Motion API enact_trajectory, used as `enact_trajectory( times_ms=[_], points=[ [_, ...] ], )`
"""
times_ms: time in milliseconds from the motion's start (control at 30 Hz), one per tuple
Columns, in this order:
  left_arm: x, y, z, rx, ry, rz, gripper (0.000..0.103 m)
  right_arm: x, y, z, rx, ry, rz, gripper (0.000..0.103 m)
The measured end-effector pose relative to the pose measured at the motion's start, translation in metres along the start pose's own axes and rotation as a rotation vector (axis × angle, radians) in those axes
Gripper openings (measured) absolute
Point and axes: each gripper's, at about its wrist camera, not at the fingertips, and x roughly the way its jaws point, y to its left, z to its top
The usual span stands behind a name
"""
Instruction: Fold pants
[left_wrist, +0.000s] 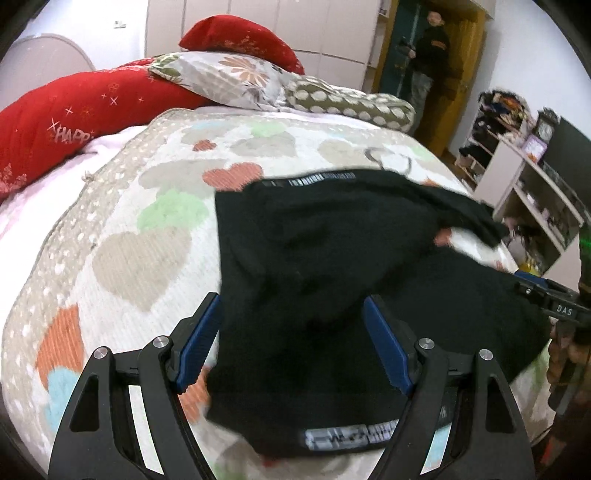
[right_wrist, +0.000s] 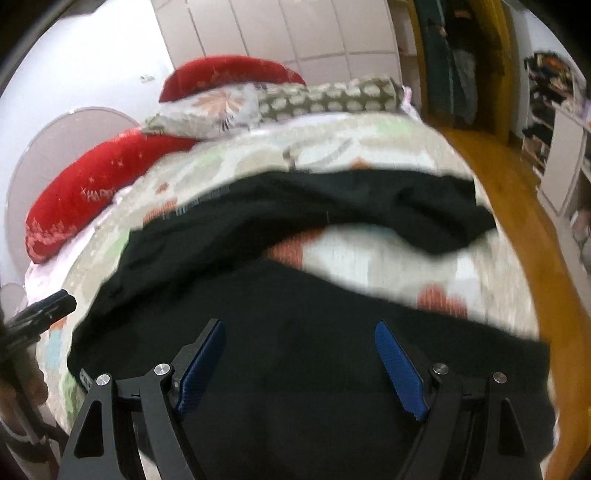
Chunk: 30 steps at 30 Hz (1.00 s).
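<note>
Black pants (left_wrist: 317, 266) lie spread on the heart-patterned bedspread (left_wrist: 140, 229), with a patterned waistband near me (left_wrist: 347, 437) and another printed band at the far edge (left_wrist: 321, 177). My left gripper (left_wrist: 293, 343) is open and empty, its jaws wide apart just above the near part of the pants. In the right wrist view the pants (right_wrist: 295, 369) show two legs split by a strip of bedspread (right_wrist: 369, 258). My right gripper (right_wrist: 299, 365) is open and empty above the near leg. It also shows in the left wrist view (left_wrist: 546, 295) at the right edge.
Red pillows (left_wrist: 74, 110) and patterned pillows (left_wrist: 236, 77) lie at the head of the bed. A person (left_wrist: 428, 55) stands in the doorway. Shelves (left_wrist: 517, 177) with clutter stand at the right. Wooden floor (right_wrist: 517, 206) runs beside the bed's right edge.
</note>
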Motion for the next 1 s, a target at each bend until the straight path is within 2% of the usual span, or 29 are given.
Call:
enact_trajectory(
  times_ms=[67,200,400,600,667,767,800,833,867,900,967,1000],
  points=[
    [0.009,0.011,0.016,-0.027,0.004,-0.016,0.079,0.006,-0.003,0.018,-0.010,-0.015,0.013,0.081],
    [0.045,0.038,0.050,-0.077,0.062,-0.052,0.079,0.031,-0.004,0.063,-0.084,-0.033,-0.028,0.081],
    [0.102,0.067,0.088,-0.026,0.147,-0.073,0.079,0.094,-0.004,0.122,-0.250,-0.012,-0.022,0.081],
    [0.151,0.079,0.097,-0.066,0.240,-0.151,0.079,0.151,-0.016,0.143,-0.318,0.078,-0.019,0.081],
    [0.166,0.073,0.097,-0.028,0.255,-0.131,0.079,0.168,-0.022,0.146,-0.319,0.117,-0.007,0.081],
    [0.174,0.065,0.102,0.031,0.232,-0.122,0.082,0.188,-0.027,0.146,-0.329,0.168,-0.004,0.081],
    [0.176,0.059,0.104,0.062,0.225,-0.116,0.082,0.192,-0.025,0.145,-0.341,0.168,-0.004,0.074],
    [0.178,0.056,0.105,0.086,0.217,-0.107,0.074,0.192,-0.024,0.145,-0.349,0.156,0.000,0.061],
    [0.180,0.051,0.106,0.122,0.204,-0.084,0.051,0.191,-0.021,0.146,-0.358,0.145,0.006,0.030],
    [0.182,0.047,0.107,0.148,0.199,-0.076,0.044,0.190,-0.018,0.147,-0.356,0.138,0.010,0.009],
    [0.181,0.045,0.113,0.146,0.199,-0.104,0.026,0.179,-0.009,0.148,-0.375,0.109,-0.014,0.005],
    [0.175,0.045,0.116,0.138,0.189,-0.109,0.024,0.170,-0.006,0.147,-0.383,0.090,-0.019,0.005]
  ],
)
